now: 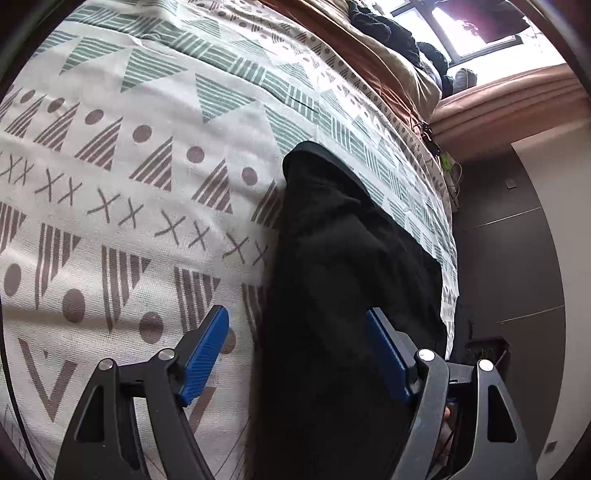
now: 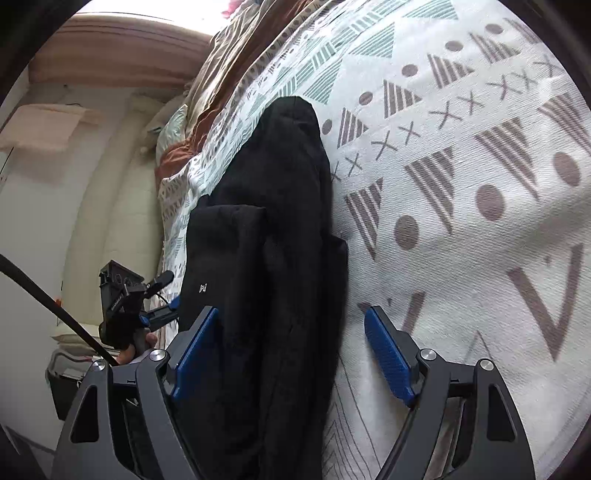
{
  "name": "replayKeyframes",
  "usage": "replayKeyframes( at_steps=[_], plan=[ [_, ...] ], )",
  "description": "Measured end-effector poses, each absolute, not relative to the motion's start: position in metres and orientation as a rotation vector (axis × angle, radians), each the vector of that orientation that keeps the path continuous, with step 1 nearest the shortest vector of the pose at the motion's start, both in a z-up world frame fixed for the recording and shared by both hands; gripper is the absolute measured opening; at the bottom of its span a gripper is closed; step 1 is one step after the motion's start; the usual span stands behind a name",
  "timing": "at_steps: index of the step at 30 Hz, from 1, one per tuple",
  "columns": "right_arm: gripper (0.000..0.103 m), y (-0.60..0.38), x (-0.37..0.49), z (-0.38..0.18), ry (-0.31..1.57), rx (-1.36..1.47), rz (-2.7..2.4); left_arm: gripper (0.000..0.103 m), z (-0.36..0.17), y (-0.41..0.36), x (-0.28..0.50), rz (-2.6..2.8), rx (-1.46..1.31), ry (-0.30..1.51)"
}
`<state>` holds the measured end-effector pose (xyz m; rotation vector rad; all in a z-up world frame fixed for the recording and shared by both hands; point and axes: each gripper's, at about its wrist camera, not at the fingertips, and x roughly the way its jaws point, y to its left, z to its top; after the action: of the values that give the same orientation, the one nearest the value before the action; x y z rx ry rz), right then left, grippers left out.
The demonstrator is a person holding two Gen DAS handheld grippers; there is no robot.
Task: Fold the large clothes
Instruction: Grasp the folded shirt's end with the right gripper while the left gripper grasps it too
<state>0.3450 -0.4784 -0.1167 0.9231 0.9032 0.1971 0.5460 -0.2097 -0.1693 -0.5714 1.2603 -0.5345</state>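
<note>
A black garment [image 1: 332, 295] lies folded into a long narrow strip on the patterned bedspread [image 1: 129, 184], near the bed's edge. My left gripper [image 1: 297, 350] is open, with the strip's near part lying between its blue pads [image 1: 205, 354], which do not press it. In the right wrist view the same garment [image 2: 280, 221] shows a small white logo and a folded layer on its left side. My right gripper [image 2: 291, 354] is open above its near end; the left pad [image 2: 194, 354] is over the cloth and the right pad [image 2: 388, 358] over bare bedspread [image 2: 461, 221].
A brown duvet [image 1: 369, 55] and dark clothes [image 1: 388, 33] lie at the bed's far end by a window. The bed's edge [image 1: 448, 258] drops to dark flooring. A hand [image 2: 136, 347] holds the other gripper's handle at the bed's side.
</note>
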Motion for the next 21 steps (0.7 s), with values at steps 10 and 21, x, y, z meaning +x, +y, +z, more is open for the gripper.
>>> replayKeyframes(
  at_steps=[10,21],
  plan=[
    [0.079,-0.485,0.392,-0.134,0.938,0.982,0.342,0.071,-0.185,-0.222,0.548,-0.589,-0.585,1.291],
    [0.033,-0.502,0.413,-0.152,0.988,0.997,0.422,0.059,-0.193,-0.226,0.551,-0.602,-0.658,1.276]
  ],
)
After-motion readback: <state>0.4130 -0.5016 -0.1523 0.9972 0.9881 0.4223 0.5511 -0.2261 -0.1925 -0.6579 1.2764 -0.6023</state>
